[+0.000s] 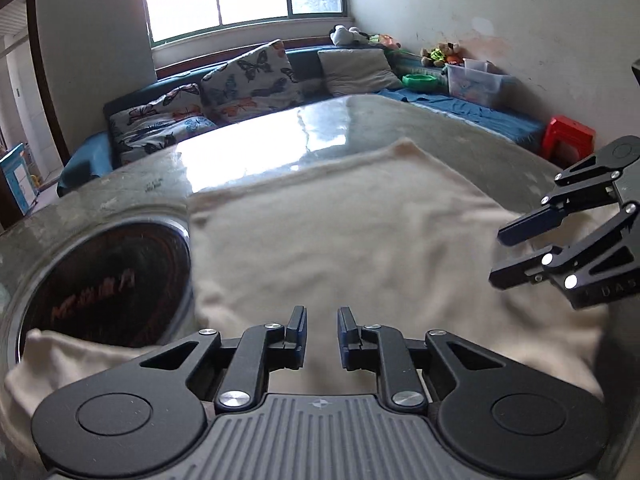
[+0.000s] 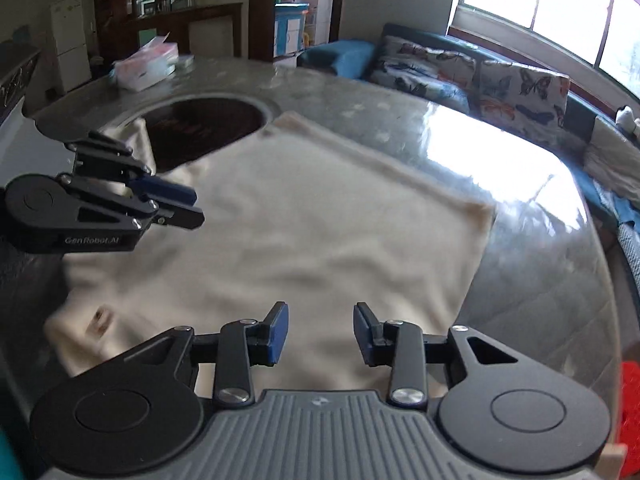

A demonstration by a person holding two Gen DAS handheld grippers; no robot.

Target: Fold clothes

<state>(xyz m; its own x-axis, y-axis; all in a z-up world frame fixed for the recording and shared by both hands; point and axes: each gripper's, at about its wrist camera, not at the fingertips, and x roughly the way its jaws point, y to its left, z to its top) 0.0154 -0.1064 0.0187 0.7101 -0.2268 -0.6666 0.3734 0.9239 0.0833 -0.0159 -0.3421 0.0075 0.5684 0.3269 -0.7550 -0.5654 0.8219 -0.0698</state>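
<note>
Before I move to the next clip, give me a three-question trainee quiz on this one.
1. True or false: the left tool grips the cream garment.
2. What does the garment partly cover? A) the round dark inset B) a tissue box C) a pillow
3. Fill in: the right tool's jaws are ____.

Key: 1 false, it is open and holds nothing; 2 A; 3 open.
</note>
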